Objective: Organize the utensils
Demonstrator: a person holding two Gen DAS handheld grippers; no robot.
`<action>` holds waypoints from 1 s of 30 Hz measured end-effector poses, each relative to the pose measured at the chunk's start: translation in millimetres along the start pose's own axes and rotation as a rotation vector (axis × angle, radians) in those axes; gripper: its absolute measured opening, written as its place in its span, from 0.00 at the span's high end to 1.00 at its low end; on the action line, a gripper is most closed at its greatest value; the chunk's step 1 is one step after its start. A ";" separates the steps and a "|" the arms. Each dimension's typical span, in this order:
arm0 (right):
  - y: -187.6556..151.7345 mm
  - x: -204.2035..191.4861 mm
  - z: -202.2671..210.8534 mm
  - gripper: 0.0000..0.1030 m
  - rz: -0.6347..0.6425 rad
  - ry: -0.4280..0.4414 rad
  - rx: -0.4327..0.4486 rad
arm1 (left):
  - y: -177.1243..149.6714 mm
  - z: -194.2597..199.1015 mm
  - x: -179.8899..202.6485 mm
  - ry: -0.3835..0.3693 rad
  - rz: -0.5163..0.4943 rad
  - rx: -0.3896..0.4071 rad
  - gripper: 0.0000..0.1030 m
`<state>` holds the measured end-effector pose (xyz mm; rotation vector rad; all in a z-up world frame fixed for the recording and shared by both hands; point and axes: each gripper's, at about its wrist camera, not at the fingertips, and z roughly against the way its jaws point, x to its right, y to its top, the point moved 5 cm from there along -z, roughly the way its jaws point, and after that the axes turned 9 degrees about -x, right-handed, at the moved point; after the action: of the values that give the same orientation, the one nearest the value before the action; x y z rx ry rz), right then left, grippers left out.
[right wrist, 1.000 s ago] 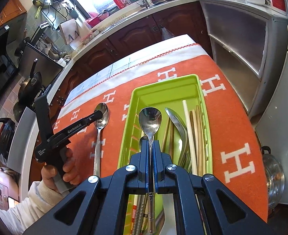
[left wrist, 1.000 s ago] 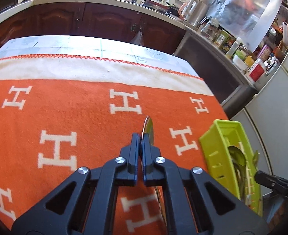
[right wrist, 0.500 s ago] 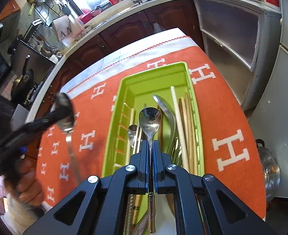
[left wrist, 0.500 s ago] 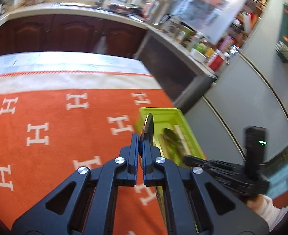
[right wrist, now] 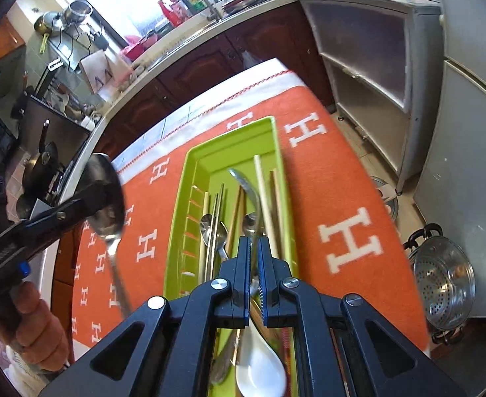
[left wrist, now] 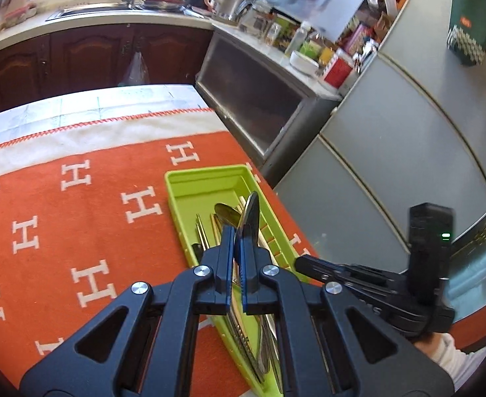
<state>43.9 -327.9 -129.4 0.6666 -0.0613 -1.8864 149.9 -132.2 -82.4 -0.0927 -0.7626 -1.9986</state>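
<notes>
My left gripper point(left wrist: 237, 231) is shut on a metal spoon point(left wrist: 250, 211), held edge-on in the air over the green utensil tray point(left wrist: 203, 173). In the right wrist view the left gripper point(right wrist: 100, 195) comes in from the left, with that spoon point(right wrist: 105, 198) hanging handle-down over the cloth. My right gripper point(right wrist: 253, 254) hovers over the near half of the tray point(right wrist: 229, 135). Its jaws are all but closed on the thin neck of a second metal spoon point(right wrist: 251, 221). Chopsticks point(right wrist: 264, 198), more spoons and a white ceramic spoon point(right wrist: 259, 364) lie in the tray.
An orange blanket with white H marks point(left wrist: 77, 231) covers the table. The tray lies near the table's right edge, beside a grey fridge point(left wrist: 408, 165). A steel steamer pot point(right wrist: 444, 281) stands on the floor. Dark cabinets and a sink counter point(left wrist: 94, 16) lie beyond.
The left gripper has lifted its spoon off the blanket and carried it right, over the tray. The right gripper has shifted slightly, and the gap between its jaws has widened a little.
</notes>
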 end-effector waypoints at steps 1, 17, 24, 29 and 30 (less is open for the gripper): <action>-1.8 2.0 2.6 0.96 -0.005 0.003 0.001 | 0.3 -7.1 1.4 0.017 -0.010 -0.010 0.99; -29.2 16.2 27.9 0.87 -0.015 0.011 0.009 | -5.7 -37.3 -4.5 0.143 0.020 -0.067 0.91; -34.9 -0.1 27.7 0.82 0.016 0.015 -0.003 | -15.5 -11.1 -3.3 0.208 0.029 -0.037 0.64; -45.1 -18.5 30.0 0.77 0.063 0.018 -0.013 | -35.7 13.5 -5.1 0.263 0.045 -0.021 0.51; -46.8 -21.2 30.5 0.76 0.070 0.017 -0.015 | -40.3 19.0 -6.6 0.276 0.053 -0.018 0.48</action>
<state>-4.4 -297.9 -110.9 0.6622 -0.0589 -1.8122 116.3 -102.8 -88.7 0.1487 -0.5585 -1.9173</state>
